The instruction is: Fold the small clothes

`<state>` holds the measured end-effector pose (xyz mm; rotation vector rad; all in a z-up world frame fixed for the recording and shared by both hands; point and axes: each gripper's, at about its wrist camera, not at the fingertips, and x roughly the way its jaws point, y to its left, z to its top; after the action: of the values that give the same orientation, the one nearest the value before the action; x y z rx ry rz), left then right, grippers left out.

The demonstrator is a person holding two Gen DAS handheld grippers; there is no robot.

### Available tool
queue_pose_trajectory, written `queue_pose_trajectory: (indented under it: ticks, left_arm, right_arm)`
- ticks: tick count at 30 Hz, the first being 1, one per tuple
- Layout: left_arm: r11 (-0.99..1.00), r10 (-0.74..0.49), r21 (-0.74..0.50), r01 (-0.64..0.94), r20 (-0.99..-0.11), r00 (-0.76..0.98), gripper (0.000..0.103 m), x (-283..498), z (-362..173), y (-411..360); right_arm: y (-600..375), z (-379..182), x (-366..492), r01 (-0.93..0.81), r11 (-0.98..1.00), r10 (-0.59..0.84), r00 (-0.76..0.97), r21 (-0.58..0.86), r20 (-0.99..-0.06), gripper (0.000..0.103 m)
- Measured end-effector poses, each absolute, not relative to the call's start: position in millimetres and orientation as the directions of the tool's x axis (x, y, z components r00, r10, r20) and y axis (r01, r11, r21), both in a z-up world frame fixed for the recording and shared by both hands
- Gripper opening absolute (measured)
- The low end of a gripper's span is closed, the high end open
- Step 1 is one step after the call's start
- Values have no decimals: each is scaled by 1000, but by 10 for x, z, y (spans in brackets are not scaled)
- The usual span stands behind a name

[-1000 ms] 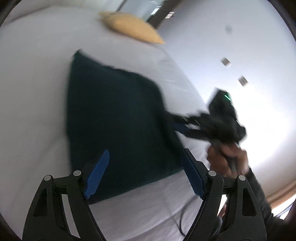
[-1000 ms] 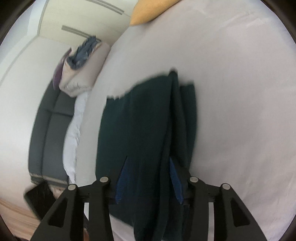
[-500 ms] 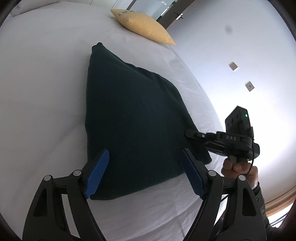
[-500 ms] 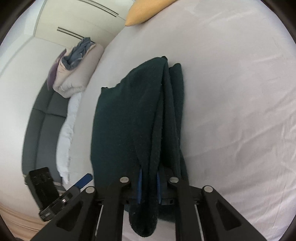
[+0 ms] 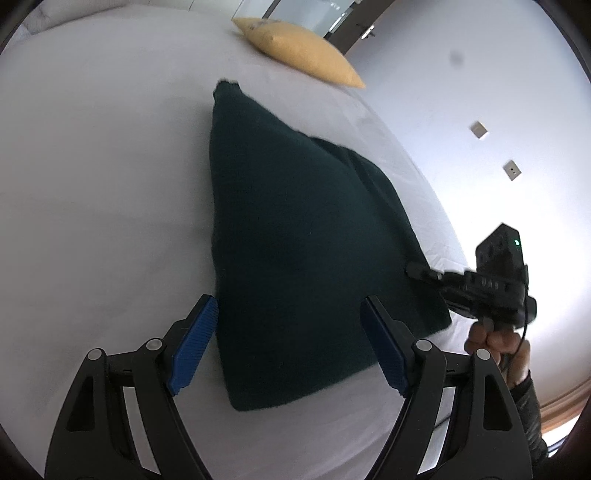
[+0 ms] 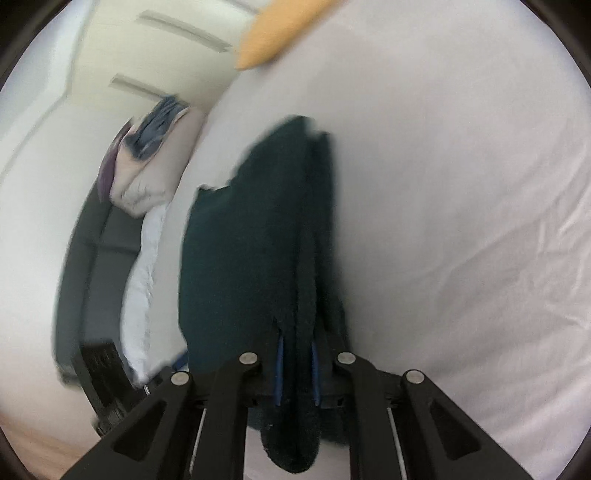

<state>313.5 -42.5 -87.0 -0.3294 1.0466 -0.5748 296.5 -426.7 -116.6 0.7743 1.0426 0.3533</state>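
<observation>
A dark green garment (image 5: 295, 236) lies folded on the white bed (image 5: 103, 192); it also shows in the right wrist view (image 6: 258, 236). My left gripper (image 5: 288, 347) is open and empty, hovering over the garment's near corner with its blue pads either side. My right gripper (image 6: 295, 363) is shut on the garment's edge, which is bunched between its fingers. In the left wrist view the right gripper (image 5: 424, 275) grips the garment's right edge.
A yellow pillow (image 5: 299, 55) lies at the head of the bed, and shows in the right wrist view (image 6: 280, 33). A pile of bedding and clothes (image 6: 147, 162) sits on a dark sofa (image 6: 96, 266) beside the bed. A white wall (image 5: 480, 110) is at right.
My right gripper went from open around the garment's edge to shut on it and holds it. My left gripper drew back a little, still open.
</observation>
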Motion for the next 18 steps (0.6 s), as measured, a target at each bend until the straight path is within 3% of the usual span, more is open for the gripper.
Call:
queue_pose_trajectory:
  ticks: [3,7,11,12,14,15,18]
  left_arm:
    - [819,-574,-506,272,-740,352,79,3205,-981,-427]
    - [825,-565,-482,296,-729,387,79,3214,-955,-400]
    - [834,-551,-457,308,-711,437,79,3364,-819,-345]
    - [837,-546,-444,320,-708,448,79,3398,-761,-345]
    - [841,-537,-404,359,-702,468,78,3503,-640,-403]
    - [843,-531,-382,378,-698,481,76,3555,-586,-450]
    - [830,-535,-327,451,-693,483,55,3801,-467,-692]
  right_arm:
    - [-4373,-1482,3018,122,650,637,451,750,-626,8]
    - [-4323,-1405,2964,81,664,652,424,743,-629,12]
    - [-4364,-1187,2849,86,720,591,446,689,-673,24]
    - [-4407,-1086,2797,100,754,539,472,650,-698,34]
    - [-4459,-921,2756,141,818,420,518,558,-745,37]
    - [-4483,-821,2759,145,825,393,546,546,-740,37]
    - [-4418,-656,2887,40,744,525,582,667,-621,32]
